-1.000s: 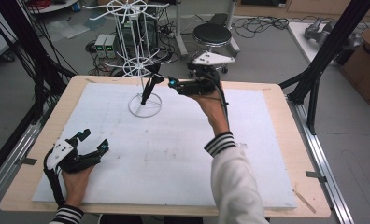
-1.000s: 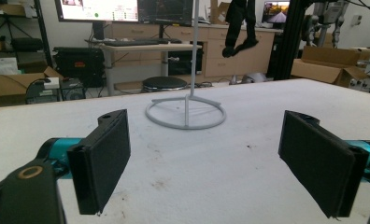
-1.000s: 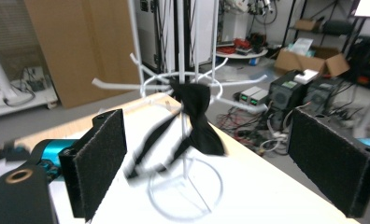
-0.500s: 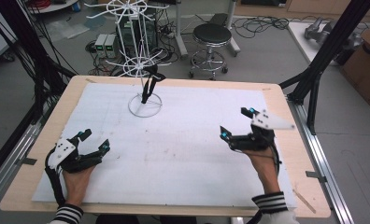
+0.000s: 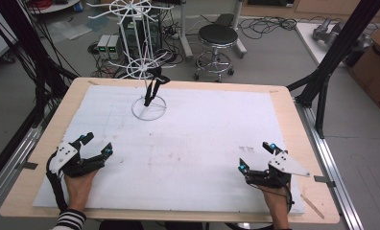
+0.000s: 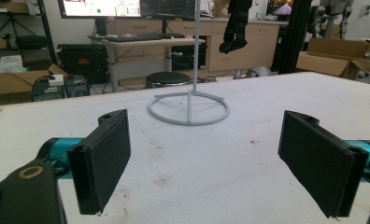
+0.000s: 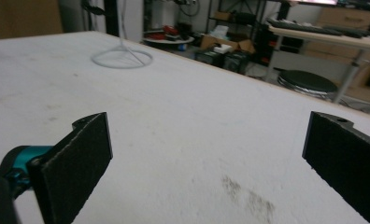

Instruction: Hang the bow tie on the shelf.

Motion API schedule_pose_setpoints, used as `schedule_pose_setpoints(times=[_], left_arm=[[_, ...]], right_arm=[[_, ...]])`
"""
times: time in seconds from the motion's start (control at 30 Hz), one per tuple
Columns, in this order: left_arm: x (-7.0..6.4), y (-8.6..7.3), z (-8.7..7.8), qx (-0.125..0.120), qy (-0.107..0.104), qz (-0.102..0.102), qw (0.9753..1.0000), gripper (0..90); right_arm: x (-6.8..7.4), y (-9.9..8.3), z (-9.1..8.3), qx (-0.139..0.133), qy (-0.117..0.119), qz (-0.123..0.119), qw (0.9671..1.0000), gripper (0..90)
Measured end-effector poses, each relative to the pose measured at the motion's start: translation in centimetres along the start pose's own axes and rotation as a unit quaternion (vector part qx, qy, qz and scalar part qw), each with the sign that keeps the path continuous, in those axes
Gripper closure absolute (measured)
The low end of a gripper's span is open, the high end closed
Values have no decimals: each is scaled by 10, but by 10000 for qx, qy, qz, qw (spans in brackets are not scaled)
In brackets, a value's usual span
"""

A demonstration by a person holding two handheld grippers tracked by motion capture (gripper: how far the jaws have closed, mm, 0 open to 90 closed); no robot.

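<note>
my left gripper (image 5: 96, 146): lower left of high view, jaws wide, holding nothing
my right gripper (image 5: 256, 155): lower right, jaws wide, holding nothing
white wire rack (image 5: 148, 103): ring base on white table sheet (image 5: 202, 139), upper centre-left
black item (image 5: 152, 91): hangs on rack above ring; can't tell what it is
stool (image 5: 218, 36): floor behind table

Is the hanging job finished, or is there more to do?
It looks done: a black item hangs from the white wire rack at the table's far edge. Nothing is in hand: the left gripper and right gripper rest open near the front. Nothing else lies on the white mat.
</note>
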State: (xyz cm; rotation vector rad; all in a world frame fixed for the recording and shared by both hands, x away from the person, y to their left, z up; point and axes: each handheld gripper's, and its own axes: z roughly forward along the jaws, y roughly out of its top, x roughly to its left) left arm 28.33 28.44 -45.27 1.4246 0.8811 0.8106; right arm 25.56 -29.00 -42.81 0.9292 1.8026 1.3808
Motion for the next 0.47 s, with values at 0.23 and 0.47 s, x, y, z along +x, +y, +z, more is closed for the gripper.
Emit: schedule_pose_setpoints(times=[0.23, 0.47], left_arm=[[0, 0, 0, 6, 3, -15, 10000, 173], [0, 0, 0, -33, 9, -13, 10000, 173]], right_arm=[[0, -20, 9, -156, -728, 313, 9967, 5], [0, -21, 9, -343, -877, 388, 9948, 5]])
